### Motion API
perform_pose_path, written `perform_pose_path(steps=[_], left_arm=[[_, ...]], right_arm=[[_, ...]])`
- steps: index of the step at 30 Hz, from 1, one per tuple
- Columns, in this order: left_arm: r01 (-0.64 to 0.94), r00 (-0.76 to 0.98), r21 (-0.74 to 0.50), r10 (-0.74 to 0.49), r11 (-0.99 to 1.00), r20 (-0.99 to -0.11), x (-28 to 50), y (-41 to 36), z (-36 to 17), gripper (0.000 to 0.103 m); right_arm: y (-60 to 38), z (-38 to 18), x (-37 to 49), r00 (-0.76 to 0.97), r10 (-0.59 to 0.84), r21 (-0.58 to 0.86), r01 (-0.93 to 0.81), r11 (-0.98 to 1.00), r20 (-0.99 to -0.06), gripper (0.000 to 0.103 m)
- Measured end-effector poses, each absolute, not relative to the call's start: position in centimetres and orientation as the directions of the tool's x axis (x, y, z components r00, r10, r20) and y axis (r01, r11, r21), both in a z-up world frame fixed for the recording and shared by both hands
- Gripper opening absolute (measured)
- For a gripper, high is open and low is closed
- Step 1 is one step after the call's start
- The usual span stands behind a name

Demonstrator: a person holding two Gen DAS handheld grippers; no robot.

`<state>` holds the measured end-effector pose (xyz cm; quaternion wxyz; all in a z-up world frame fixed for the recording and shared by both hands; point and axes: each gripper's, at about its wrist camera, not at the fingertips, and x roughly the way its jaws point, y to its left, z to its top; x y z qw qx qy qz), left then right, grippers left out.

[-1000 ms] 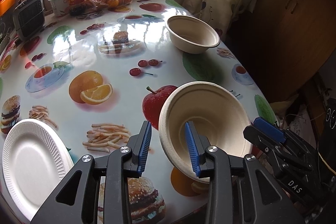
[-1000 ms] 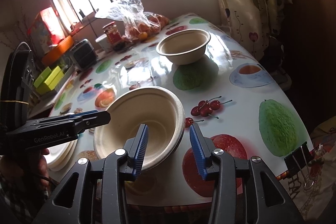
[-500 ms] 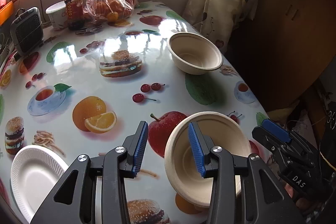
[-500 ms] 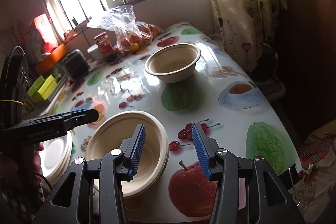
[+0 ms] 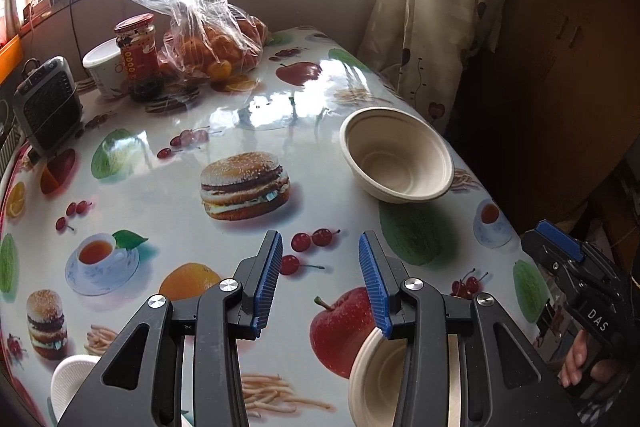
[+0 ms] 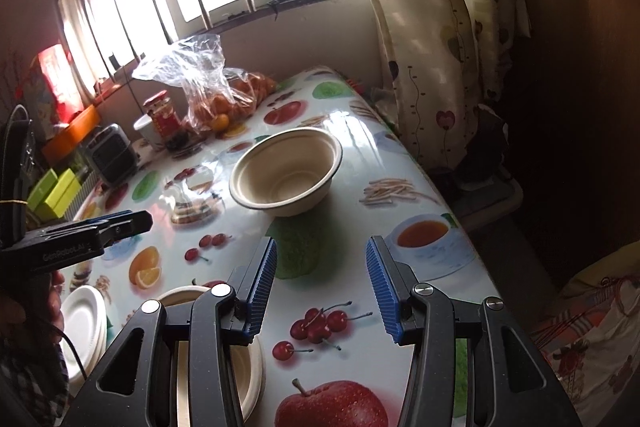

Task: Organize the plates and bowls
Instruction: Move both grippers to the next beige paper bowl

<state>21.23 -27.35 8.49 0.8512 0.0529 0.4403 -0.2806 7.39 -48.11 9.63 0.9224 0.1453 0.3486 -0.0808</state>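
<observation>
A beige paper bowl [image 5: 396, 157] stands upright near the table's right edge; it also shows in the right wrist view [image 6: 286, 171]. A second beige bowl [image 5: 372, 383] rests on the table at the near edge, mostly hidden under my left gripper's right finger; in the right wrist view this bowl [image 6: 250, 367] lies under my right gripper's left finger. White plates [image 6: 82, 323] are stacked at the near left; their rim shows in the left wrist view [image 5: 70, 373]. My left gripper [image 5: 320, 279] is open and empty. My right gripper [image 6: 322, 285] is open and empty.
At the table's far end stand a plastic bag of oranges [image 5: 208, 39], a red-lidded jar [image 5: 138, 55], a white cup [image 5: 104, 67] and a small grey heater [image 5: 48, 107]. A curtain [image 5: 424, 3] hangs past the right edge. The tablecloth [image 5: 240, 115] is glossy with fruit prints.
Both grippers have pulled back and up from the near bowl and opened wider. The near bowl, tilted a second ago, now sits low at the table's near edge.
</observation>
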Motion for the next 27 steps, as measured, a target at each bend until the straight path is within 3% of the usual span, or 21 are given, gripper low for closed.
perform_pose_path(steps=[17,27], left_arm=[[0.566,0.458,-0.117,-0.429,0.816,-0.778,25.4,-30.5,8.2,0.041],[0.564,0.394,-0.18,-0.454,0.806,-0.799,28.0,-32.2,6.8,0.041]], right_arm=[[-50.2,9.2,12.1,0.719,-0.065,0.169,0.249,0.954,-0.692,0.046],[-50.6,7.8,15.0,0.698,-0.025,0.18,0.219,0.959,-0.716,0.046]])
